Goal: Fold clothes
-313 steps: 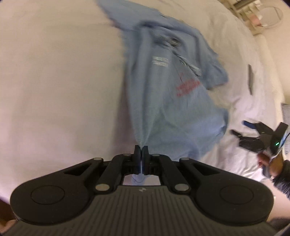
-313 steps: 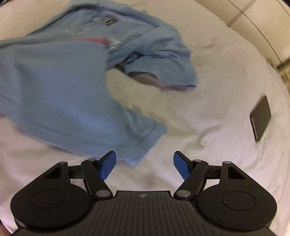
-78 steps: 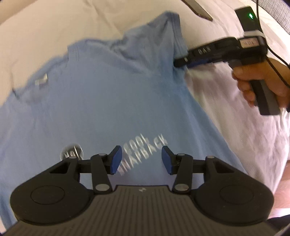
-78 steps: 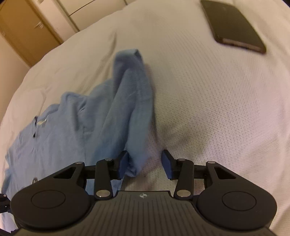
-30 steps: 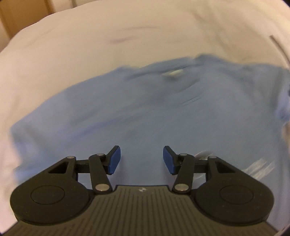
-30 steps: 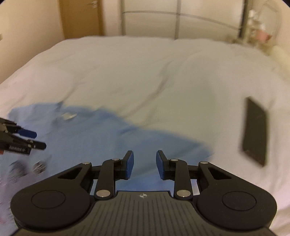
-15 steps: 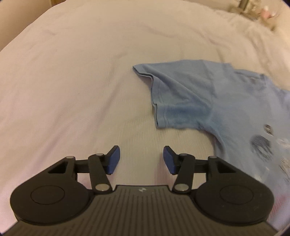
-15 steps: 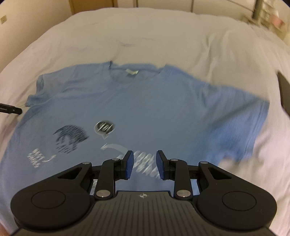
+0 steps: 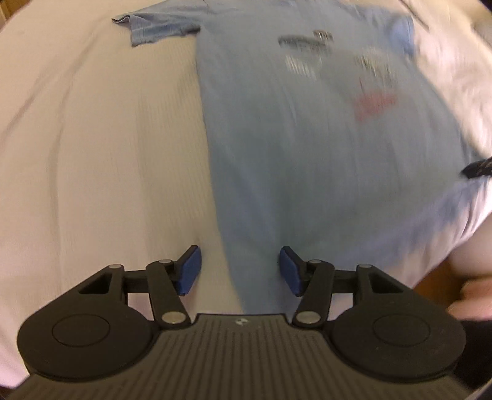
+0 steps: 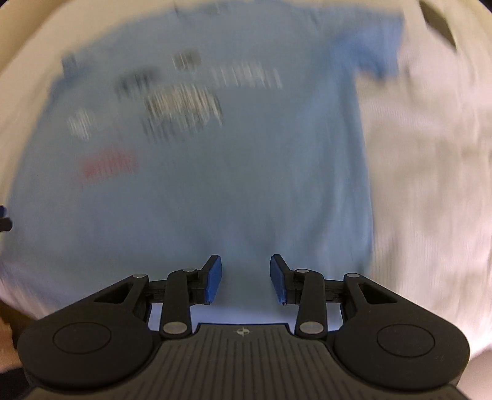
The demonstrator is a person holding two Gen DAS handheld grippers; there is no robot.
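The light blue T-shirt [image 9: 307, 154] lies spread flat, print side up, on the white bed [image 9: 92, 154]. The left tongs [image 9: 240, 270] stand wide apart over the shirt's lower left edge, gripping nothing. The right tongs [image 10: 244, 278] are likewise parted above the hem and empty; both views are motion-blurred.

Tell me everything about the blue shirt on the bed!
The blue T-shirt is light blue soft cloth with short sleeves. It lies spread flat, print side up, on the white bed. Blurry dark, white and red print sits on the chest. One sleeve sticks out sideways. Both claws hang open over its bottom end, the left claw straddling its side edge.
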